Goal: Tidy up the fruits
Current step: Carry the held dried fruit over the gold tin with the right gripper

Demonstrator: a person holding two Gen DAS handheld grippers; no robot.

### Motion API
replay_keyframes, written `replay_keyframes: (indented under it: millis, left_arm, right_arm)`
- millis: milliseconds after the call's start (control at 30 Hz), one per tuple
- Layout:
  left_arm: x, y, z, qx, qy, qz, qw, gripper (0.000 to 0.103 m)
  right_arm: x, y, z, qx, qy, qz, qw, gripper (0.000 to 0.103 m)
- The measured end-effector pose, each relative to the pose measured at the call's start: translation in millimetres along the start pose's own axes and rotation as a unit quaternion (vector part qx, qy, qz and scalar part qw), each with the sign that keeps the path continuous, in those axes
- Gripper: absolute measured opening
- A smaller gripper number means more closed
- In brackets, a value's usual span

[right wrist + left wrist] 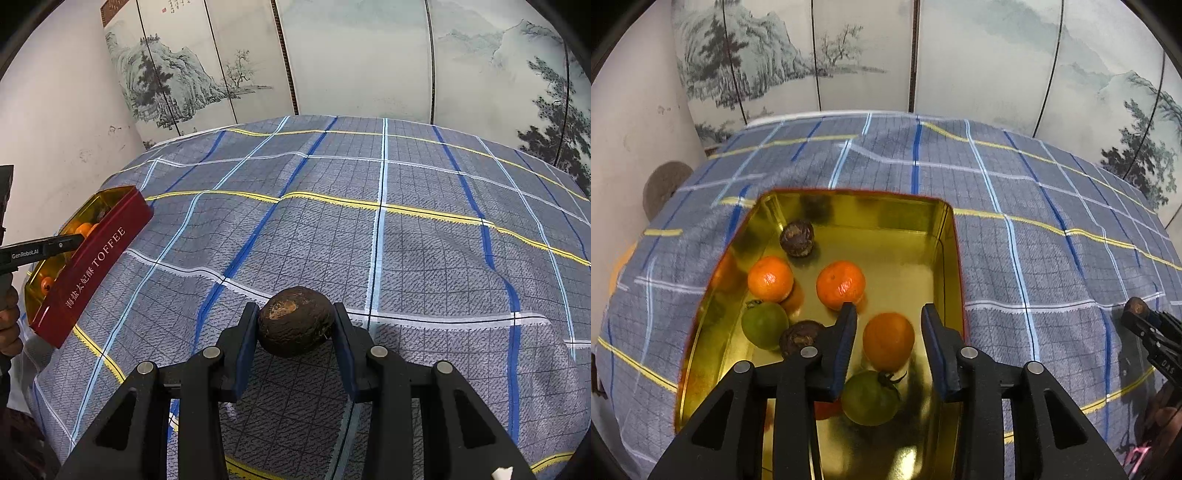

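A gold-lined tin (946, 258) with red outer walls (92, 266) rests on the checked cloth. Inside lie three oranges, two green fruits (764, 328) and two dark brown fruits (796, 238). My left gripper (888, 308) hangs over the tin's near end, open, with one orange (888, 341) lying between its fingers and a gap on each side. My right gripper (294, 306) is shut on a third dark brown fruit (295, 321) just above the cloth, to the right of the tin. That gripper and its fruit (1137, 307) also show at the left wrist view's right edge.
A blue-grey checked cloth (406, 240) covers the table, rumpled in places. A folding screen with a landscape painting (332, 55) stands behind it, and a white wall (631, 122) lies to the left. A hand (9, 325) holds the left gripper's handle.
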State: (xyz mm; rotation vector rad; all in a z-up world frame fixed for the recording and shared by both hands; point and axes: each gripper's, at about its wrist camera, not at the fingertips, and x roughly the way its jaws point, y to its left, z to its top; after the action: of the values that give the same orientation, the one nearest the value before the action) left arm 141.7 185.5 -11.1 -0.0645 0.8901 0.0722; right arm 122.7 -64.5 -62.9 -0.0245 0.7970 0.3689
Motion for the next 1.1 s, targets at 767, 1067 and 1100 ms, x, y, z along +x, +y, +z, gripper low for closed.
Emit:
replay_keyframes:
  millis: [767, 1067, 1100]
  left_arm:
    - [-59, -13, -11, 0.006, -0.075, 0.031, 0.9967, 0.07]
    - [-71, -1, -29, -0.012, -0.071, 0.038, 0.9967, 0.073]
    - [-71, 1, -31, -0.013, -0.07, 0.039, 0.9967, 0.073]
  right_arm:
    - [0, 0, -2, -0.001, 0.002, -0.001, 1.0, 0.036]
    - [0, 5, -3, -0.011, 0.0, 0.001, 1.0, 0.036]
    - [-2, 5, -3, -0.008, 0.0, 0.003, 1.0, 0.036]
